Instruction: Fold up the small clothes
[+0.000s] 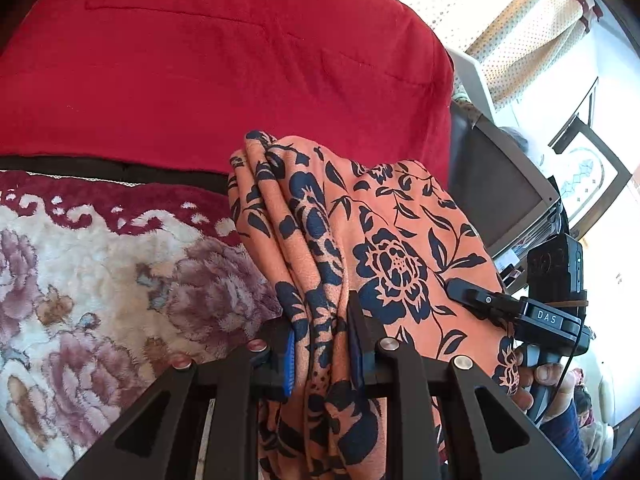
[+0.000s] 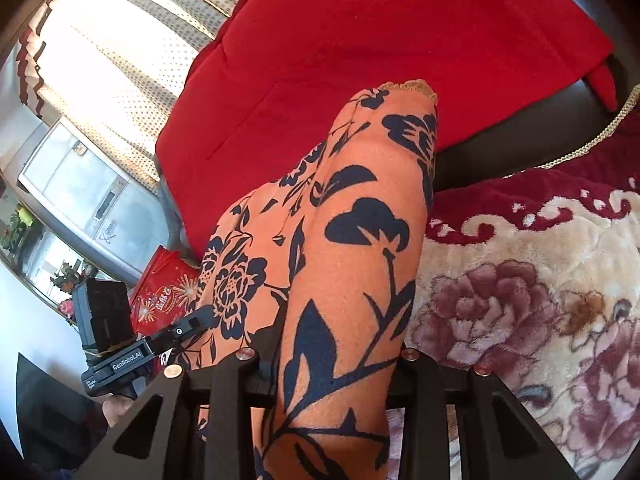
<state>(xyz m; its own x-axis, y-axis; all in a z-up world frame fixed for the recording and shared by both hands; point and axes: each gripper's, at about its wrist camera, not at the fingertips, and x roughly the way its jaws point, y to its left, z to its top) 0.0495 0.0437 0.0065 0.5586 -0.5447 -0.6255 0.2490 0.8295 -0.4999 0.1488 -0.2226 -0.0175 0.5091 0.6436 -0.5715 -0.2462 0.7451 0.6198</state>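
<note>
An orange garment (image 1: 384, 236) with a dark blue flower print hangs bunched in the air above a floral plush blanket (image 1: 92, 280). My left gripper (image 1: 322, 344) is shut on a gathered fold of it, blue pads pressed on both sides. The right gripper shows in the left wrist view (image 1: 476, 300) on the cloth's right edge. In the right wrist view the same garment (image 2: 344, 248) fills the middle and covers my right gripper (image 2: 332, 360), whose fingers are hidden under the cloth it holds. The left gripper shows there at the left (image 2: 188, 326) on the cloth.
A red cushion (image 1: 224, 52) leans on the dark sofa back (image 2: 516, 136) behind the blanket. A grey cabinet (image 2: 84, 196) and a red bag (image 2: 164, 292) stand off the sofa's end. Curtained windows (image 1: 516, 28) are behind.
</note>
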